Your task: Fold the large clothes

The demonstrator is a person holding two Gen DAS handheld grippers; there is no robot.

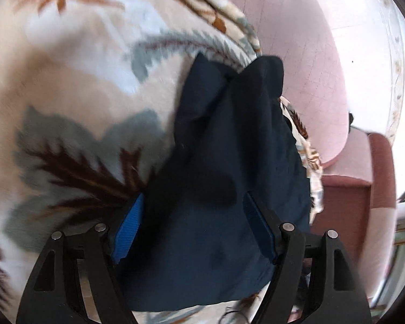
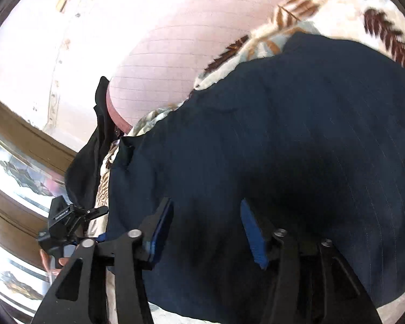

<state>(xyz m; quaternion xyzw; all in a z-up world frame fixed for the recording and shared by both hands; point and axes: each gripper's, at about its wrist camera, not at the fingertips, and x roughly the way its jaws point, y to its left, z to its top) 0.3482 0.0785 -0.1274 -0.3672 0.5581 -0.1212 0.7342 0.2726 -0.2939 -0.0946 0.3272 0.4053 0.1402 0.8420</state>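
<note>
A dark navy garment (image 1: 229, 145) lies on a cream blanket with leaf print (image 1: 75, 86). In the left wrist view my left gripper (image 1: 194, 232) is open, its blue pads (image 1: 128, 229) standing either side of the navy cloth, just above it. In the right wrist view the same garment (image 2: 297, 135), with faint pinstripes, fills the frame. My right gripper (image 2: 206, 232) is open over it, blue pads (image 2: 252, 232) wide apart with cloth between them but not pinched. The left gripper also shows in the right wrist view (image 2: 70, 218) at the garment's left edge.
A pink padded headboard (image 1: 305, 62) curves behind the blanket. A second black cloth (image 2: 94, 145) hangs at the bed's edge. A wooden cabinet with glass panels (image 2: 16, 162) stands beyond. The blanket (image 2: 345, 19) extends past the garment.
</note>
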